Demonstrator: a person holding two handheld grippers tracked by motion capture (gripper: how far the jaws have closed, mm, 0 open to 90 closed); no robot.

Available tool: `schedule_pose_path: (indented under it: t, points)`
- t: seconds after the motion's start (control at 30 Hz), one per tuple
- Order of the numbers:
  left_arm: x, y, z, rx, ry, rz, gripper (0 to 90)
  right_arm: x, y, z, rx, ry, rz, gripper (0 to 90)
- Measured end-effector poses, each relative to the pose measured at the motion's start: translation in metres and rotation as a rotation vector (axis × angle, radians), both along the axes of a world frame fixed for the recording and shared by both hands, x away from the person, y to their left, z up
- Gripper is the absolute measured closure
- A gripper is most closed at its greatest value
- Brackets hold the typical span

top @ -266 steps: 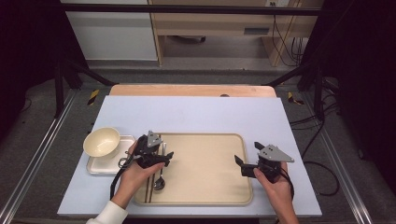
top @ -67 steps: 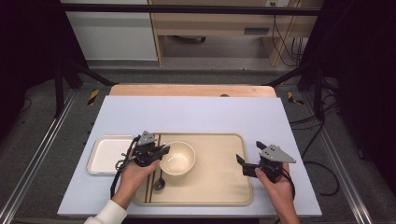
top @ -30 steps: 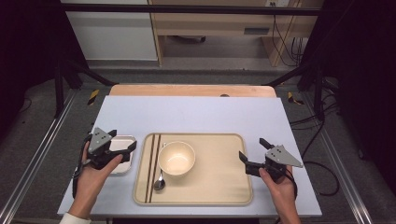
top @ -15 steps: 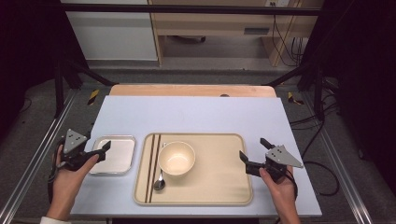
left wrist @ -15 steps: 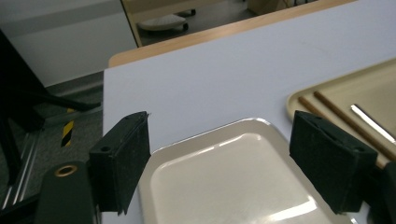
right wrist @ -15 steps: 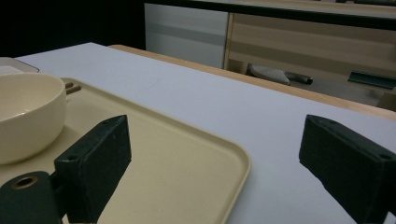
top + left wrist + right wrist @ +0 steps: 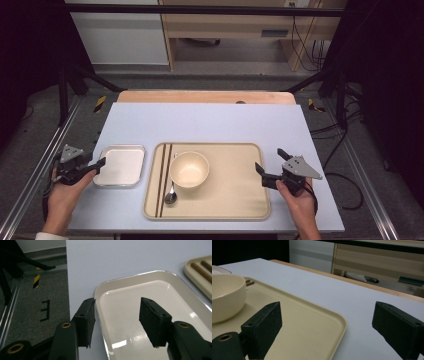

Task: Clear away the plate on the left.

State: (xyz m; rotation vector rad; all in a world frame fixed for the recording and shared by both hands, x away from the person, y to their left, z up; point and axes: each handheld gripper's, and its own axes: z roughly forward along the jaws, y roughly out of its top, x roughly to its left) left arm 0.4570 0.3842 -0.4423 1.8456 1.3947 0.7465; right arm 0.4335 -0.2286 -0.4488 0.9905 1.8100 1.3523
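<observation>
The left gripper (image 7: 92,165) sits at the left edge of the small white tray (image 7: 122,165), which lies on the pale blue table (image 7: 210,120) just left of the big beige tray (image 7: 230,192). Its jaws have just been closing and now stand partly apart, one outside the white tray's rim (image 7: 100,315) and one over its bare inside, so the rim runs between them without either pad pressing on it. The right gripper (image 7: 267,170) hovers at the right edge of the beige tray with its jaws wide apart, one over the tray and one over the table, holding nothing. On the beige tray a cream bowl (image 7: 189,169) stands upright, with a spoon (image 7: 170,196) just in front of it and a pair of brown chopsticks (image 7: 163,180) lying along its left side.
</observation>
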Motion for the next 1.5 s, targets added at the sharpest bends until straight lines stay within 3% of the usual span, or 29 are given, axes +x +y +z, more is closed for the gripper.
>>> schedule_pose_path:
  t: [0.23, 0.47, 0.87, 1.07, 1.43, 1.5]
  points:
    - [0.006, 0.008, -0.006, -0.005, 0.049, 0.032, 56.9, 0.0, 0.001, -0.001, -0.004, 0.007, 0.001, 9.4]
    - [0.012, 0.014, -0.014, -0.055, 0.112, 0.053, 63.2, 0.001, 0.0, -0.001, -0.011, 0.01, 0.0, 9.4]
    - [0.018, 0.016, -0.021, -0.079, 0.163, 0.067, 69.2, 0.001, 0.001, -0.001, -0.015, 0.014, 0.003, 9.4]
    - [0.021, 0.017, -0.025, -0.114, 0.19, 0.076, 73.9, 0.001, 0.001, -0.002, -0.015, 0.017, 0.001, 9.5]
    - [0.024, 0.017, -0.028, -0.163, 0.198, 0.1, 84.0, 0.001, 0.001, -0.002, -0.017, 0.023, 0.001, 9.5]
    - [0.024, 0.016, -0.028, -0.176, 0.182, 0.106, 84.7, 0.002, 0.001, -0.002, -0.017, 0.023, 0.001, 9.5]
